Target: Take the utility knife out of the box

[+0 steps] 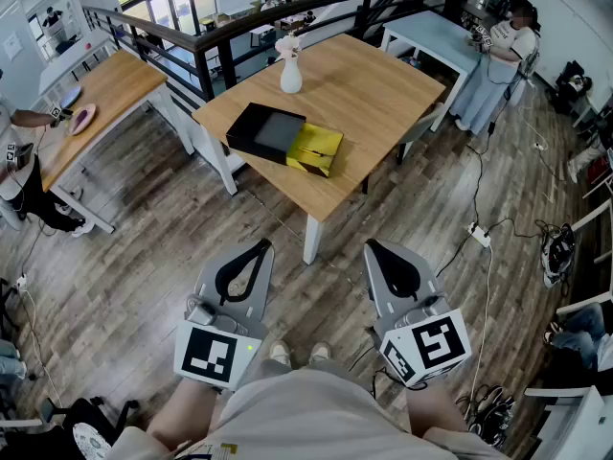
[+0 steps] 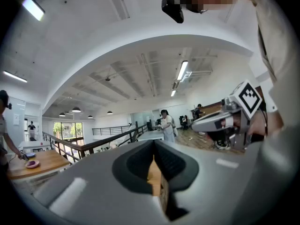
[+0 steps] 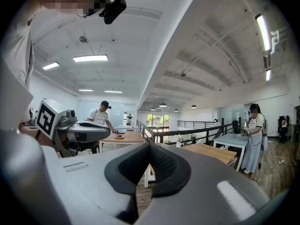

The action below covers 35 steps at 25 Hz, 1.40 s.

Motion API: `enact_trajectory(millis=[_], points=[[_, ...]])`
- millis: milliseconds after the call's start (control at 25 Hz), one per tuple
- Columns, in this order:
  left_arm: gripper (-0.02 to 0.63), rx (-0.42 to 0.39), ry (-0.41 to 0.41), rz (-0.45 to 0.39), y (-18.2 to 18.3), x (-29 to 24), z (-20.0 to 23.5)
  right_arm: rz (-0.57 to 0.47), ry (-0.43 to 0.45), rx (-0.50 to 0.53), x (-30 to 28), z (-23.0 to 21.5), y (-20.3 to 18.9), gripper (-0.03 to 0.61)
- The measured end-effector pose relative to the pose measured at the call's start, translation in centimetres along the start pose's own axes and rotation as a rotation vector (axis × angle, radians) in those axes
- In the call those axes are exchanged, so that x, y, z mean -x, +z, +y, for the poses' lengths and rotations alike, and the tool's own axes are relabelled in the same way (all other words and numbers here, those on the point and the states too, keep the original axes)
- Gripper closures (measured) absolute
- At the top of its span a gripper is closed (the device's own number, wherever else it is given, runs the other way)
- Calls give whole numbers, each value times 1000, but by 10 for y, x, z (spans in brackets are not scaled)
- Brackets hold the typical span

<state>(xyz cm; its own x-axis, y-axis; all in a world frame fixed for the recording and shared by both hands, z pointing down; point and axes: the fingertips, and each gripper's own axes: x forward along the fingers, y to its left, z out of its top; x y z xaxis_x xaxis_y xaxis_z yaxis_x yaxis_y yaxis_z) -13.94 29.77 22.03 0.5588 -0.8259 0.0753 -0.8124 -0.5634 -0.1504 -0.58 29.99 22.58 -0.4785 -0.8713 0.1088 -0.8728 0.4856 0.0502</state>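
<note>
Searching for the utility knife, I can't see it; presumably it's inside the flat black box [image 1: 263,130] with its yellow tray [image 1: 316,149] slid out rightward on the square wooden table [image 1: 383,84], well ahead. My left gripper [image 1: 265,245] and right gripper [image 1: 371,245], both clenched empty, sit about equally far.

Both arms are out front, low and side by side. The left gripper [image 1: 260,248] sits level, jaws pressed together with nothing between them. The right gripper [image 1: 374,248] matches it, jaws closed and empty. Bare forearms [image 1: 188,416] show at the head view's bottom edge.
</note>
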Motion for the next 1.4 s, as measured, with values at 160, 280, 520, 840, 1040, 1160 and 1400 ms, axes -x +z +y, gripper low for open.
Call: enact_trajectory(millis=[160,280,520,840,1040,1160,1400], points=[[611,3,-2,18,-1,3,0,4,2,-10,1,3,1,578],[611,2,-1,20,-1,2,0,-4,0,-19,1,0,0,578],[611,1,-3,18,0,0,-7,-1,-1,-27,6,-3,-3,578],[611,-5,-4,39,-4,3,-30,-8,14,-25,18,-12,-7,578],[611,-5,20,38,-5,7,-41,-23,28,-28,28,-16,-8,578],[612,-4,28,37,-5,6,-48,-30,40,-28,31,-19,-9,578],[611,-4,35,40,-4,-5,-65,-33,63,-24,39,-32,-12,578]])
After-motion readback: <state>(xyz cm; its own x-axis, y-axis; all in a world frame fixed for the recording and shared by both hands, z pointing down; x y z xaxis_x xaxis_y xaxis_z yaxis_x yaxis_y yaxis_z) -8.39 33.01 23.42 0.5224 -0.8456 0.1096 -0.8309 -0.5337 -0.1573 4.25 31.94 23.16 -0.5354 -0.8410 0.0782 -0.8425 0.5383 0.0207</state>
